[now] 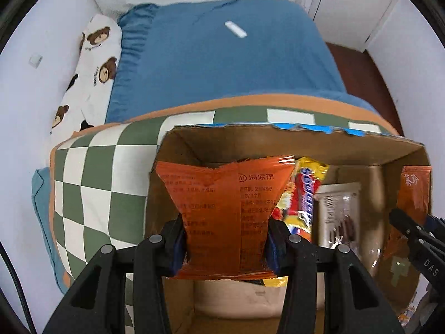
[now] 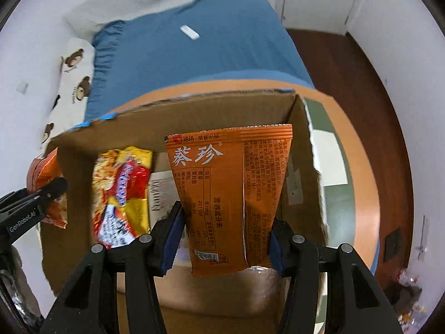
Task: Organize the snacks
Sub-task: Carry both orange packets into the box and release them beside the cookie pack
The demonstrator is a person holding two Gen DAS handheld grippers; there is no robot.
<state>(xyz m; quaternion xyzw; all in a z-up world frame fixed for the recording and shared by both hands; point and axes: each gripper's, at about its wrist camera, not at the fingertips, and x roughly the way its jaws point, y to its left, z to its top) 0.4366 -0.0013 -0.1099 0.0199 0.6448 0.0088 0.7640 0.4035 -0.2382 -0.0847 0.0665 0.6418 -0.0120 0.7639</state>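
Left gripper (image 1: 226, 239) is clamped on an orange snack packet (image 1: 222, 208), blue pads pinching its sides so the wrapper waists in between them. Right gripper (image 2: 226, 233) is doing the same with a second orange packet (image 2: 230, 192), this one showing white characters on its face, pads squeezed against both edges. Both packets hang over an open cardboard box (image 1: 306, 144), its torn top edge carrying scraps of blue tape.

Down inside the box, a yellow and red snack bag (image 2: 122, 194) stands upright, blurred, its lettering hard to read. Beside it sits a pale wrapper (image 1: 338, 214), too smeared to make out. The box floor is mostly hidden behind the held packets and the gripper arms.

From the left camera, the right gripper pokes in at the far right, cut off by the frame edge. The box rests on a green and white checked cushion (image 1: 91, 178) with an orange border. Beyond lies a blue bedsheet (image 1: 222, 64) with a small white object (image 1: 235, 29) on it, and a bear-print pillow (image 1: 89, 75) against the wall.
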